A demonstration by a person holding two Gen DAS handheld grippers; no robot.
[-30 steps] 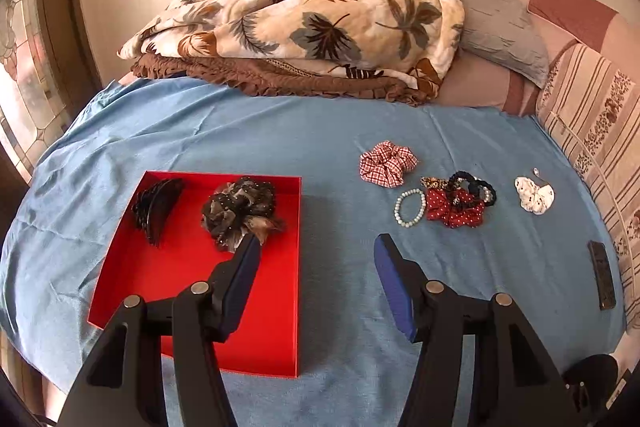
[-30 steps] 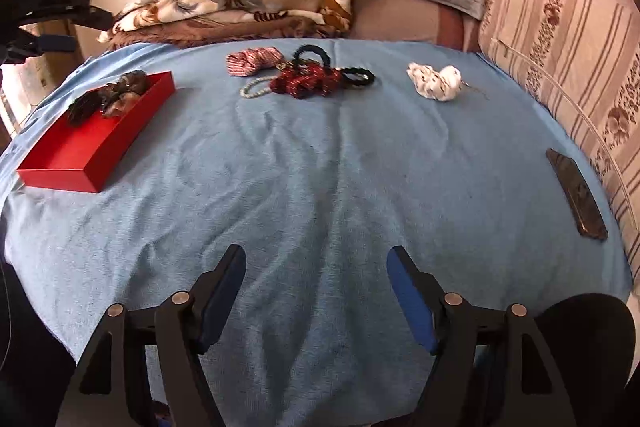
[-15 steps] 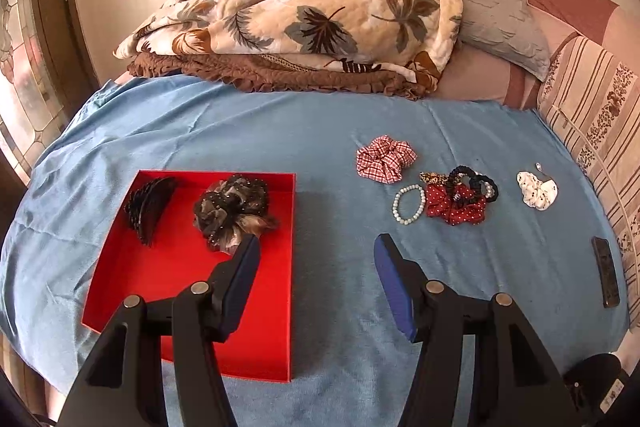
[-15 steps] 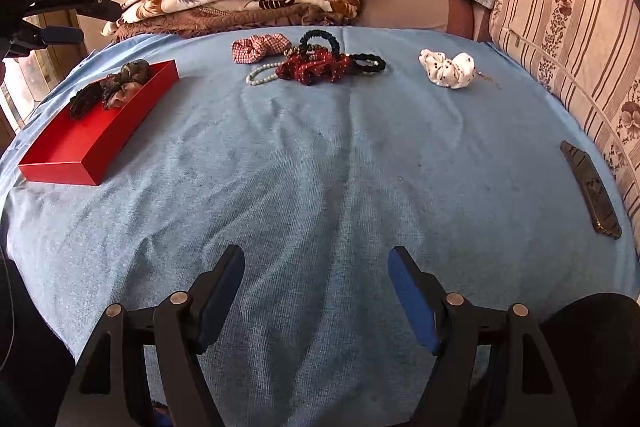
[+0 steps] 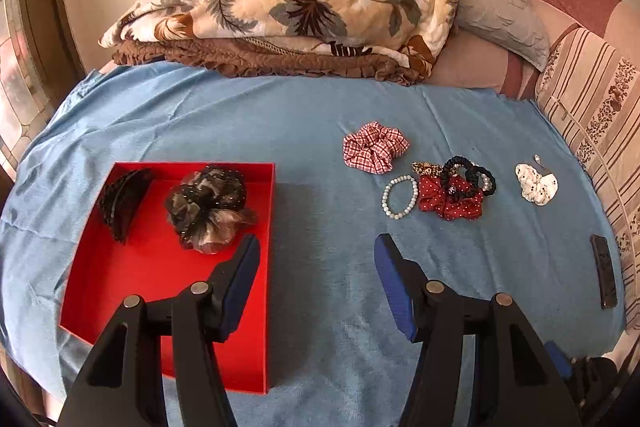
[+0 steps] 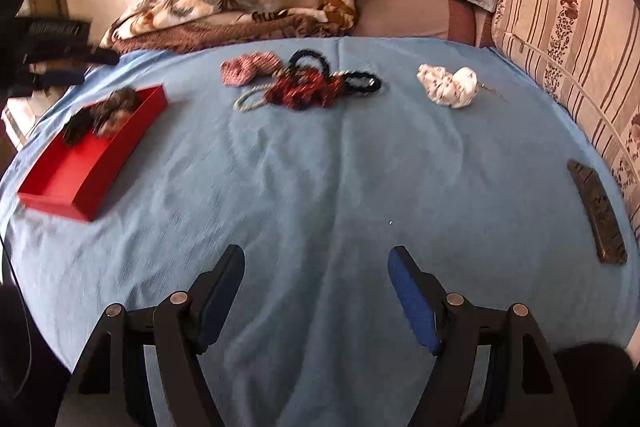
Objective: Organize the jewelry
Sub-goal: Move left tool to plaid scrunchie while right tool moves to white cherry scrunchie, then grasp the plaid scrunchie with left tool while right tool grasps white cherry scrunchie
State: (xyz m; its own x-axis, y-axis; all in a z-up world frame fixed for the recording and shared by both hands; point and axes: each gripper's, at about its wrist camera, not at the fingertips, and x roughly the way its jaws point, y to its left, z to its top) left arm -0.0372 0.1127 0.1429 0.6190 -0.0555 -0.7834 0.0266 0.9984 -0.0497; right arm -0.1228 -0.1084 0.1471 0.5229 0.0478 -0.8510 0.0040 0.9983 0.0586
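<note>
In the left wrist view, the left gripper [image 5: 316, 251] was spread wide and held nothing. It hung over the blue sheet [image 5: 320, 131], with its left finger above the right edge of the red tray [image 5: 168, 283]. In the tray lay a black claw clip [image 5: 122, 201] at about 10 o'clock from the gripper, and a dark scrunchie [image 5: 208, 205] just beside the left fingertip, at 11 o'clock. The loose pieces lay at 1 to 2 o'clock, apart from the fingers: a checked scrunchie [image 5: 374, 151], a pearl bracelet [image 5: 400, 195], a red dotted scrunchie [image 5: 450, 201] with black hair ties [image 5: 474, 177] touching it, and a white scrunchie [image 5: 536, 183] farther right.

In the right wrist view, which was a little blurred, the right gripper [image 6: 316, 263] was also spread and empty above bare sheet [image 6: 320, 167]. The jewelry pile [image 6: 302, 83] lay far ahead at 12 o'clock, the white scrunchie [image 6: 448, 85] at 1 o'clock, and the tray [image 6: 80, 171] at 10 o'clock. A dark flat object [image 6: 598, 213] lay at 3 o'clock.
</note>
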